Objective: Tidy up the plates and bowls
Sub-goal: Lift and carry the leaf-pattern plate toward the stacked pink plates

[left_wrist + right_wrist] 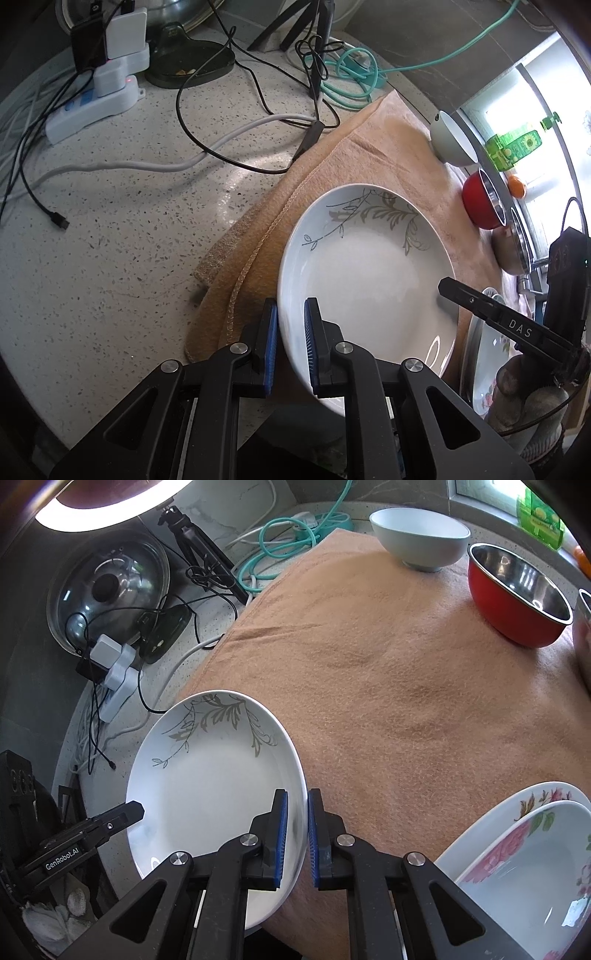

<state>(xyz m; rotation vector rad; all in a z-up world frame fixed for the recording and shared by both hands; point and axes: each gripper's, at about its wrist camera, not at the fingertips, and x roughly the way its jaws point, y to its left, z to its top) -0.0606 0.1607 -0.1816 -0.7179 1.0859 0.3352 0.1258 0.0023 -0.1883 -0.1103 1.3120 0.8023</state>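
A white plate with a grey leaf pattern [365,266] is held over the orange towel [388,125]. My left gripper [291,347] is shut on its near rim. My right gripper [295,834] is shut on the opposite rim of the same plate [207,775]. Each gripper shows in the other's view: the right one [480,306], the left one [110,819]. Two stacked floral plates [524,856] sit at the lower right. A pale bowl [421,539] and a red steel-lined bowl [517,594] stand at the towel's far end.
A white power strip with plugs [96,99], many cables and a teal hose [351,81] lie on the speckled counter [110,240]. A glass lid [107,590] and a tripod [195,546] stand at the back. A green bottle [513,144] is by the window.
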